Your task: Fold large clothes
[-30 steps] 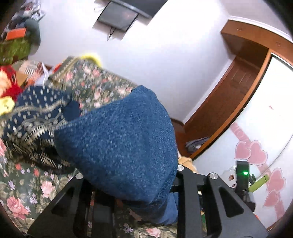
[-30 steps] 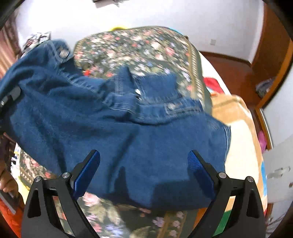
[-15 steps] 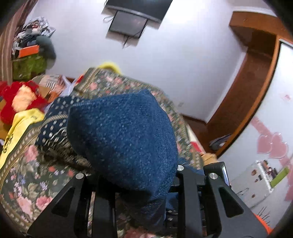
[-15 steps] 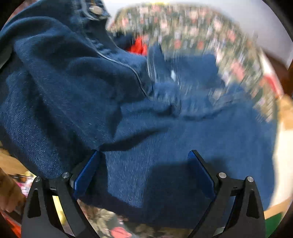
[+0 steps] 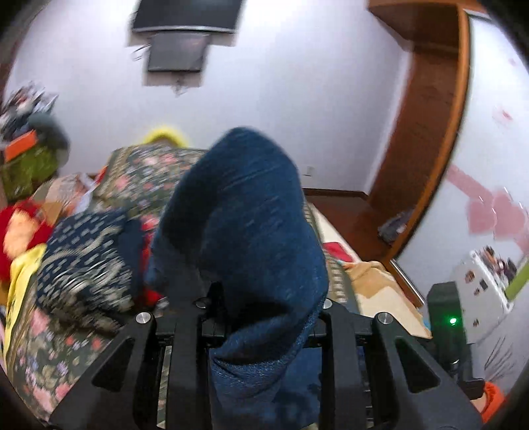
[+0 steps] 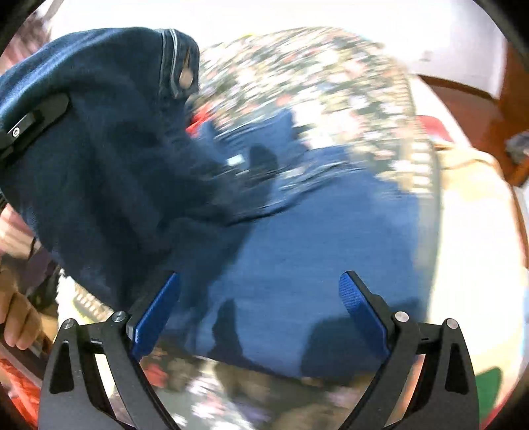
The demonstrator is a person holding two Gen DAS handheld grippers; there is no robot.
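The blue jeans lie partly on the floral bed cover. My left gripper is shut on a bunch of the jeans' denim, which bulges up over its fingers and hides the tips. In the right wrist view that lifted part, with its waistband button, hangs at the upper left, and the left gripper's black body shows at the left edge. My right gripper is open and empty, its blue pads just above the flat part of the jeans.
A dark patterned cloth and red and yellow clothes lie on the left of the bed. A wooden wardrobe stands at the right, a TV hangs on the far wall. A hand holds the left gripper's handle.
My left gripper has lifted the gripped denim higher and swung to face the far wall. The right gripper moved closer over the jeans; both views are blurred by motion.
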